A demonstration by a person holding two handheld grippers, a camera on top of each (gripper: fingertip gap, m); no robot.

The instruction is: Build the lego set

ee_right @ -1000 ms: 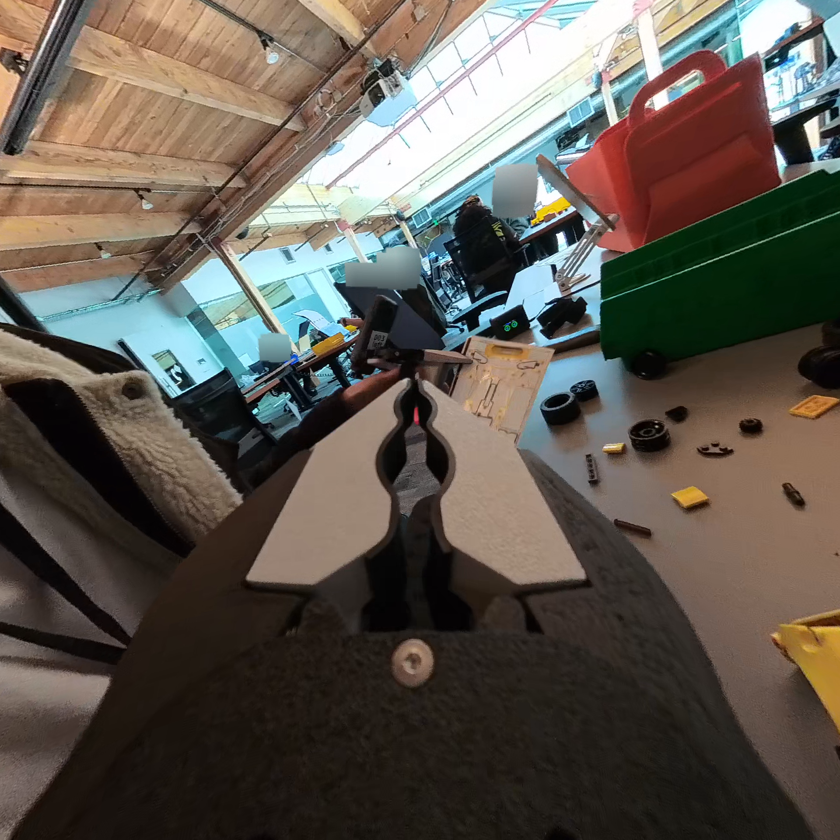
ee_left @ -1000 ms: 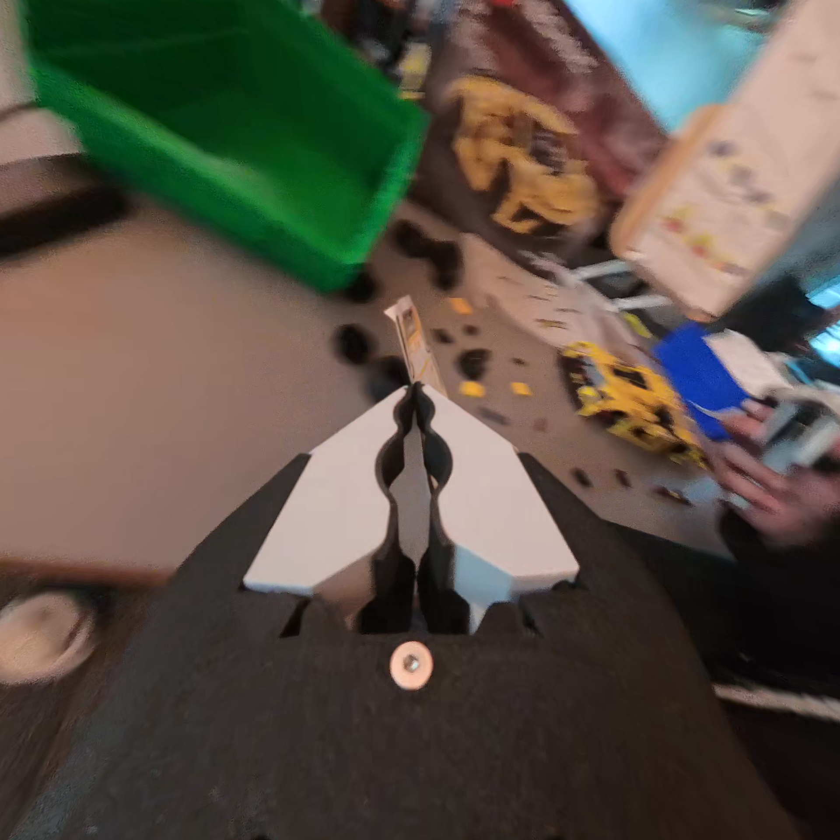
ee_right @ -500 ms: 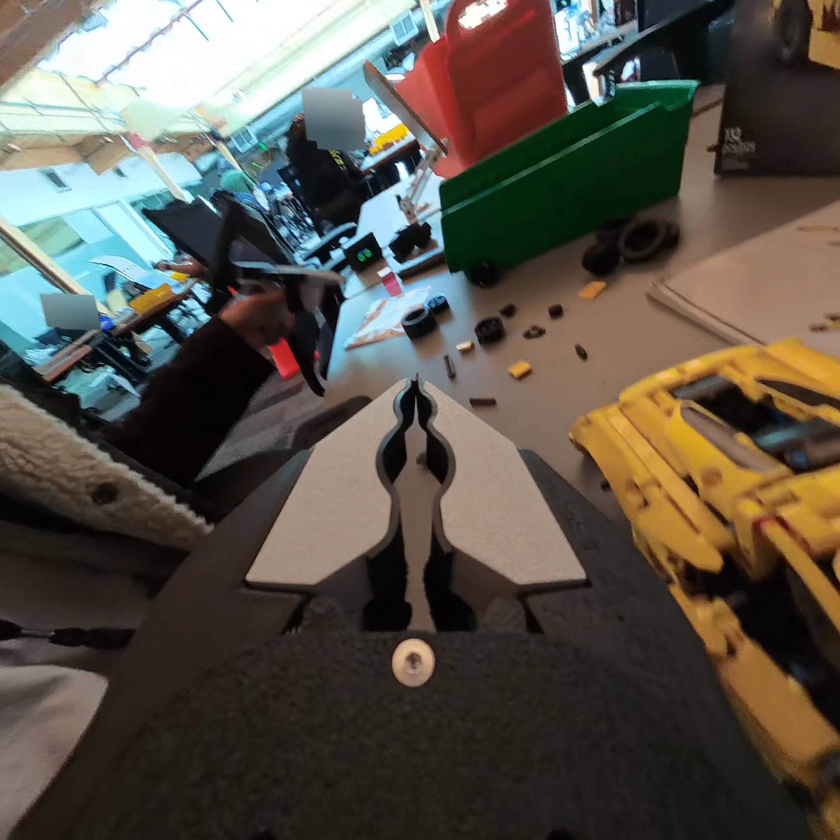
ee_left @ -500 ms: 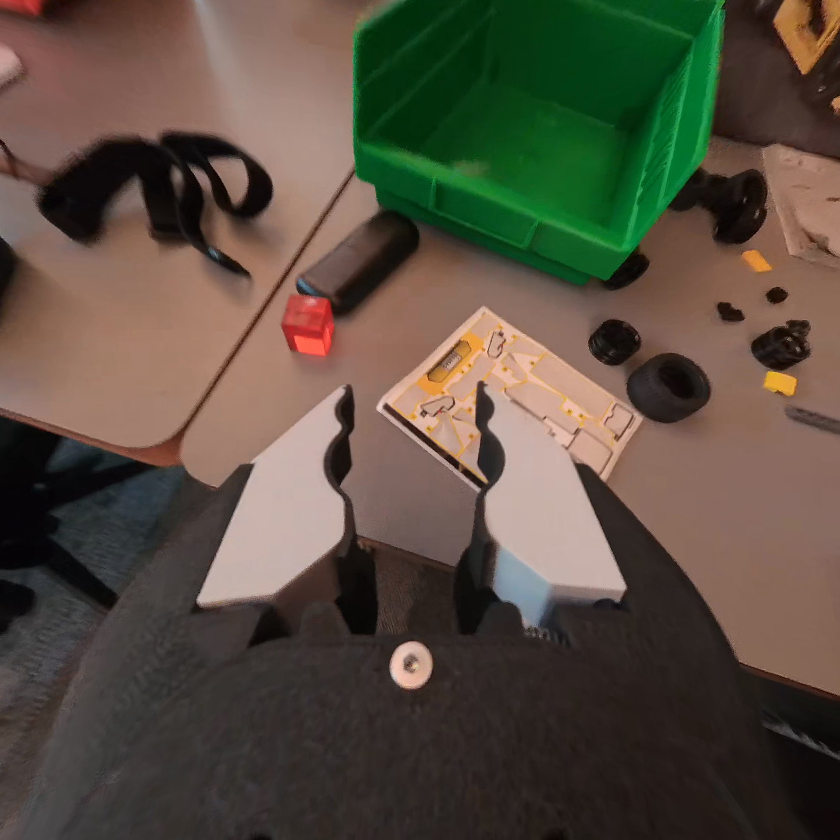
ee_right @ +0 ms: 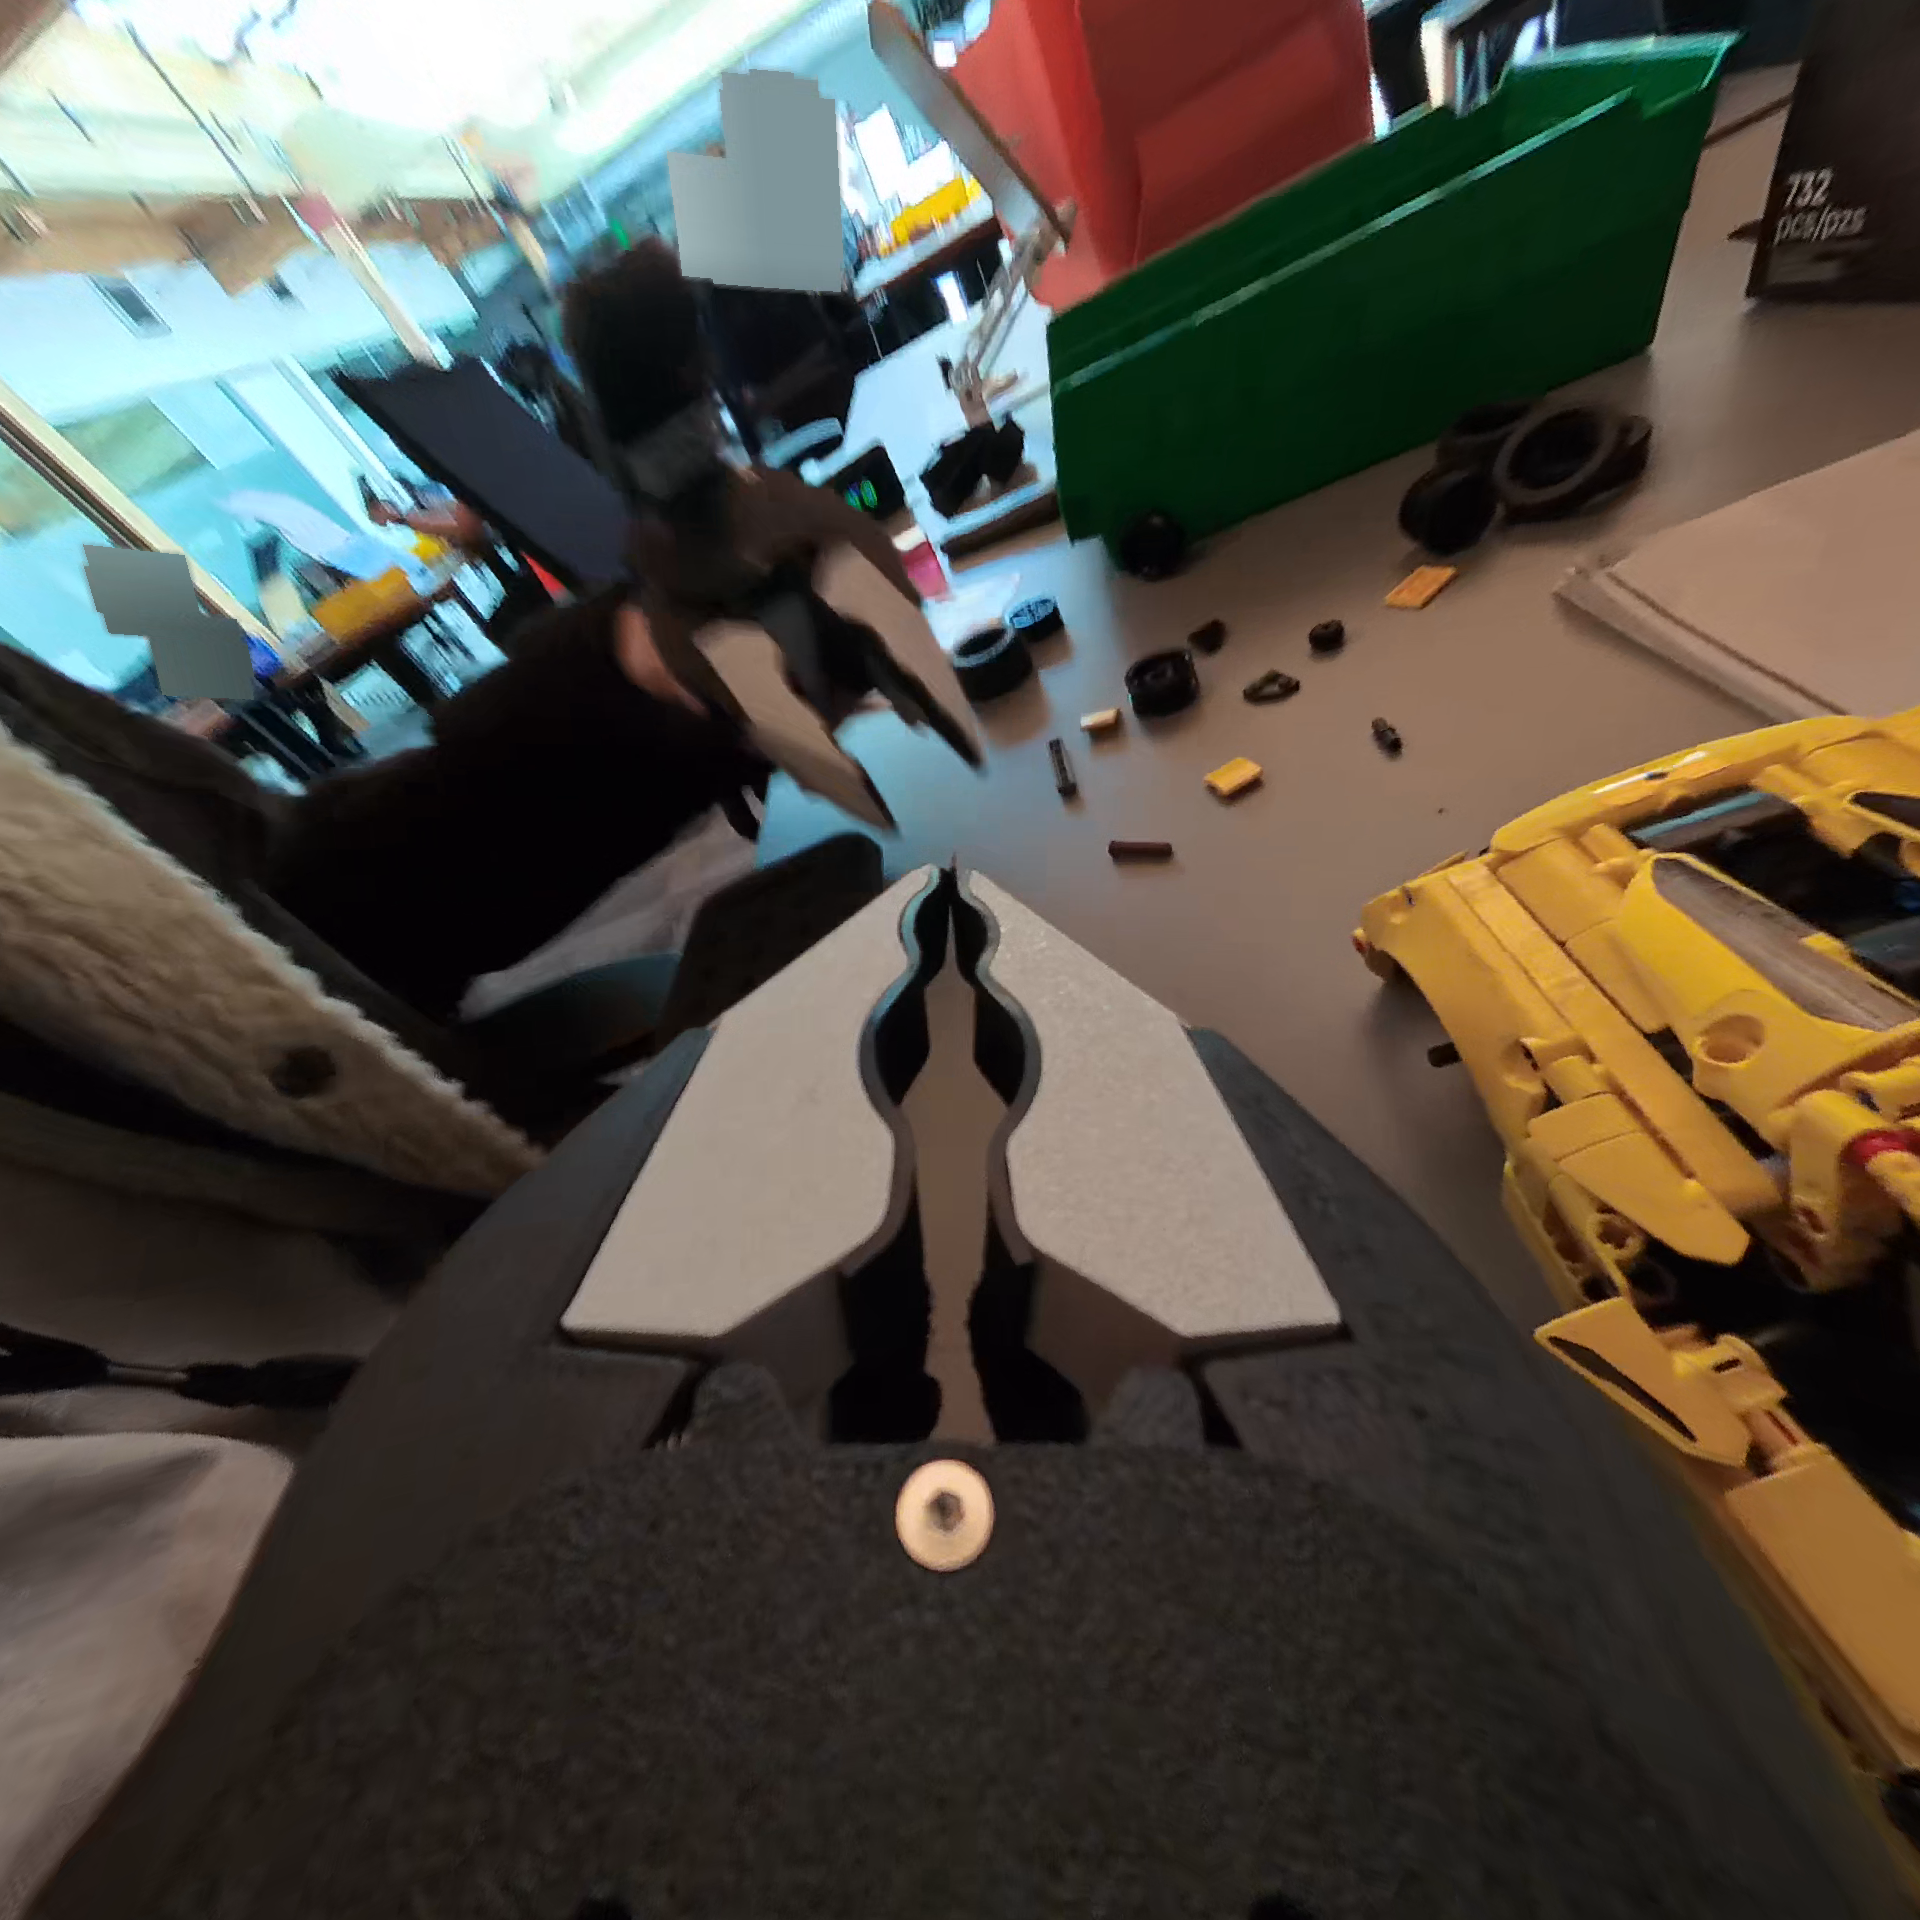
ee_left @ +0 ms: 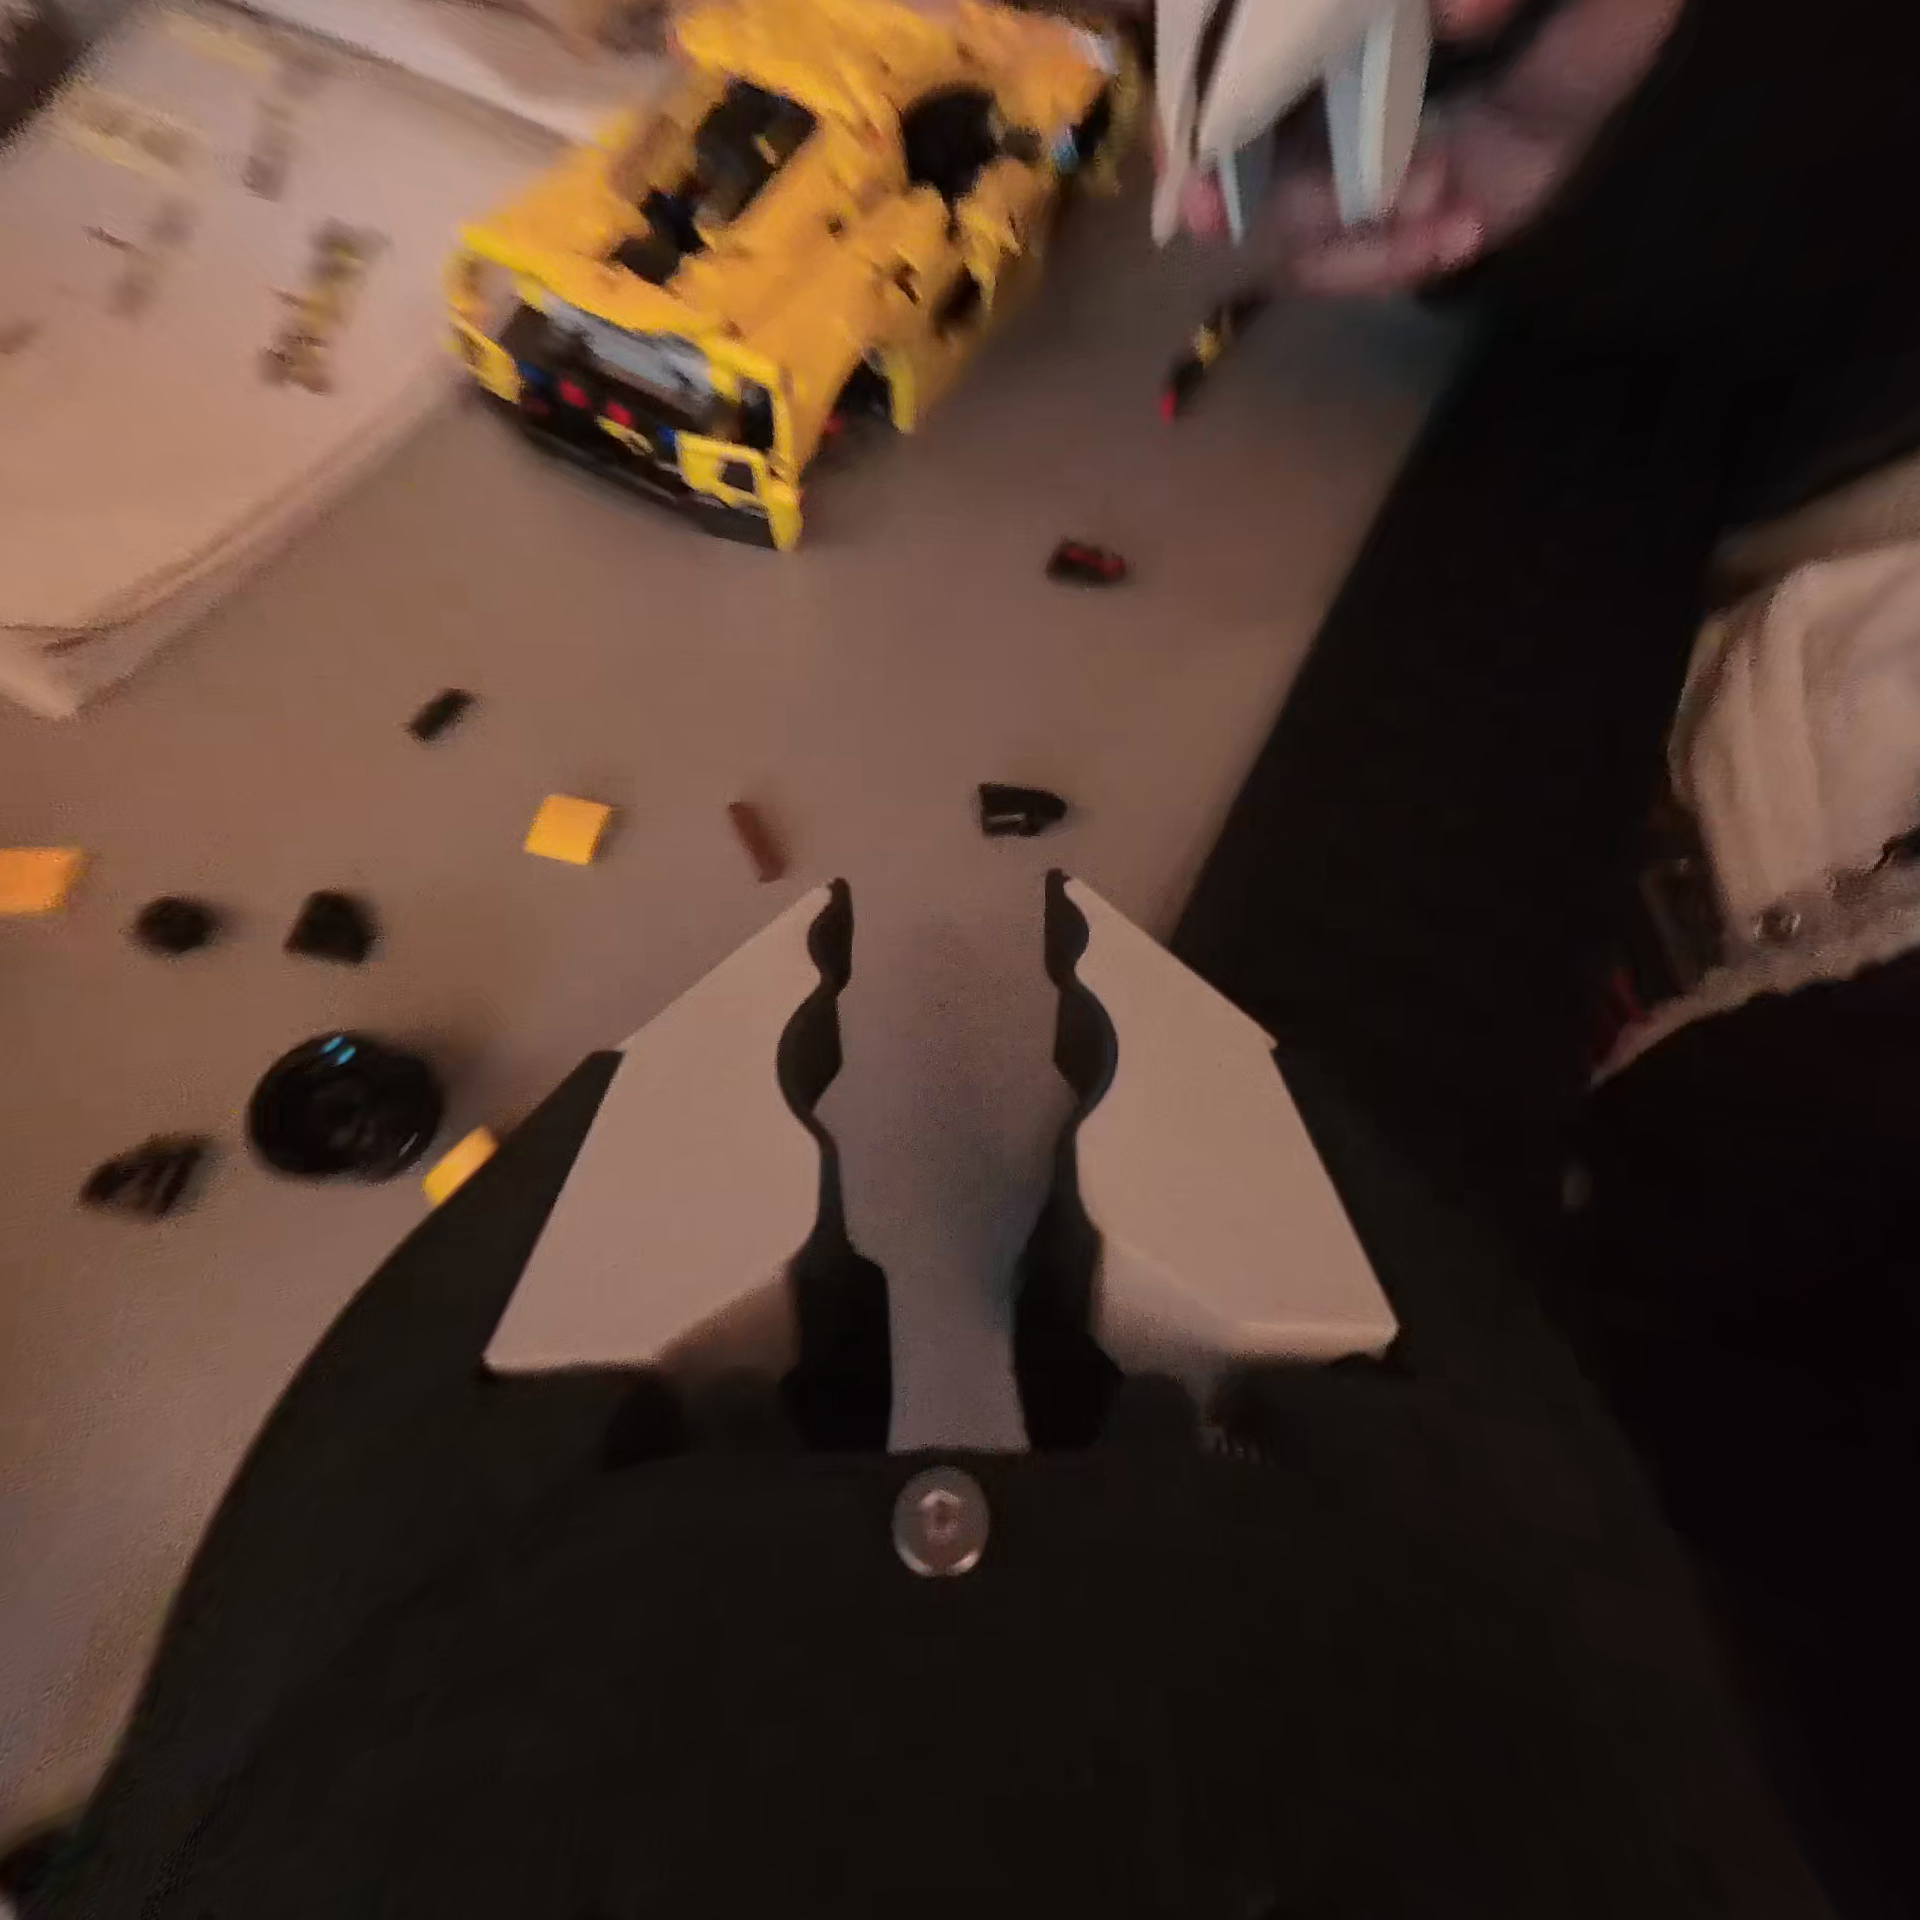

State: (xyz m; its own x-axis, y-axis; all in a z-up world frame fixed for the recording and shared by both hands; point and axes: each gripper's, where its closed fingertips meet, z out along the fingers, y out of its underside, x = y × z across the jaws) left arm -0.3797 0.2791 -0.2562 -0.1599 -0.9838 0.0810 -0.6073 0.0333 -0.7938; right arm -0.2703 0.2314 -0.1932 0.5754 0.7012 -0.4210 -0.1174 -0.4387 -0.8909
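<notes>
Gaping left tool [ee_left: 943,894] empty; right tool [ee_right: 951,883] clenched; angular yellow brick car [ee_right: 1662,1039].

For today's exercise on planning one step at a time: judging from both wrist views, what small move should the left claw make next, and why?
Probably lower the left claw onto the small black piece just ahead of its tips. The jaws stand open and hold nothing, that piece lies loose on the table nearest them, and the yellow car is still unfinished. The right claw is shut and seems empty.
</notes>
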